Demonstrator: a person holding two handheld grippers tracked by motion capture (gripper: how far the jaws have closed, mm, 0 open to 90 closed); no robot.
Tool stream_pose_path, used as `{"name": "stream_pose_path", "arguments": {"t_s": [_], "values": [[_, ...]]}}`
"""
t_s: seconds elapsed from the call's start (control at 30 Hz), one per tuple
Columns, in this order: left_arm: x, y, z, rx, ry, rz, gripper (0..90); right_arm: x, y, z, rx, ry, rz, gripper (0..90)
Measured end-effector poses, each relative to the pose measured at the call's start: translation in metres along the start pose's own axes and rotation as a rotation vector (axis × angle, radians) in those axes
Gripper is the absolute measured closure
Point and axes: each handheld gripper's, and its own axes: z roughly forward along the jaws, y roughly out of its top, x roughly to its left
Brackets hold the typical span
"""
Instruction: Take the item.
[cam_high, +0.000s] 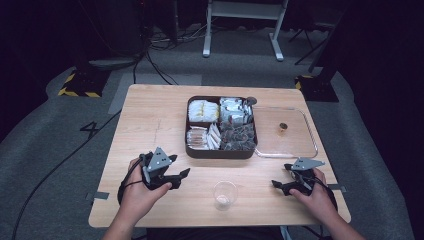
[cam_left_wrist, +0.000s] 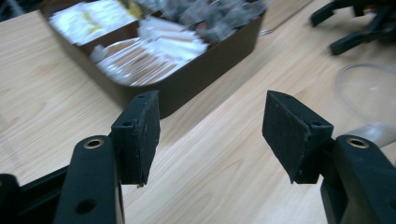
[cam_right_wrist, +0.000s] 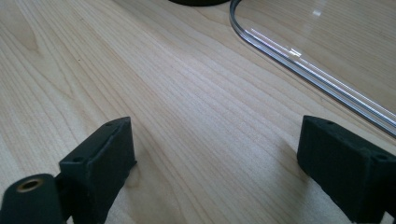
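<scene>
A dark brown divided box (cam_high: 220, 153) of white, yellow and grey sachets stands at the middle of the wooden table (cam_high: 150, 115). Its clear lid (cam_high: 295, 145) lies flat beside it on the right, with a small brown knob (cam_high: 283, 128) on top. A clear plastic cup (cam_high: 225, 195) stands near the front edge, between my two hands. My left gripper (cam_high: 181, 165) is open at the front left, with nothing between its jaws. In the left gripper view its jaws (cam_left_wrist: 212, 100) face the box wall (cam_left_wrist: 196, 84) and the cup (cam_left_wrist: 369, 93). My right gripper (cam_high: 280, 175) rests open at the front right, its jaws (cam_right_wrist: 217, 128) empty over bare wood below the lid's rim (cam_right_wrist: 303, 65).
The other hand's gripper (cam_left_wrist: 355, 28) appears far off in the left gripper view. Bare table lies left of the box. Beyond the table are grey carpet, cables, a white frame's legs (cam_high: 240, 30) and yellow-black weighted stand bases (cam_high: 82, 82).
</scene>
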Motion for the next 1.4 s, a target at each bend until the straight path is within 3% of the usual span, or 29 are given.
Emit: {"name": "stream_pose_path", "arguments": {"t_s": [0.4, 0.93, 1.07, 1.3, 1.4], "values": [[0.029, -0.036, -0.005, 0.045, 0.092, -0.076, 32.5, 0.000, 0.000, 0.000, 0.000, 0.000, 0.000, 11.3], [0.052, -0.081, 0.007, 0.153, 0.118, -0.170, 28.1, 0.000, 0.000, 0.000, 0.000, 0.000, -0.001, 11.3], [0.053, -0.089, 0.009, 0.177, 0.122, -0.173, 26.7, 0.000, 0.000, 0.000, 0.000, 0.000, -0.001, 11.3], [0.053, -0.097, 0.016, 0.233, 0.142, -0.131, 23.8, 0.000, 0.000, 0.000, 0.000, 0.000, -0.001, 11.3], [0.053, -0.099, 0.019, 0.219, 0.142, -0.128, 19.8, 0.000, 0.000, 0.000, 0.000, 0.000, 0.000, 11.3]]}}
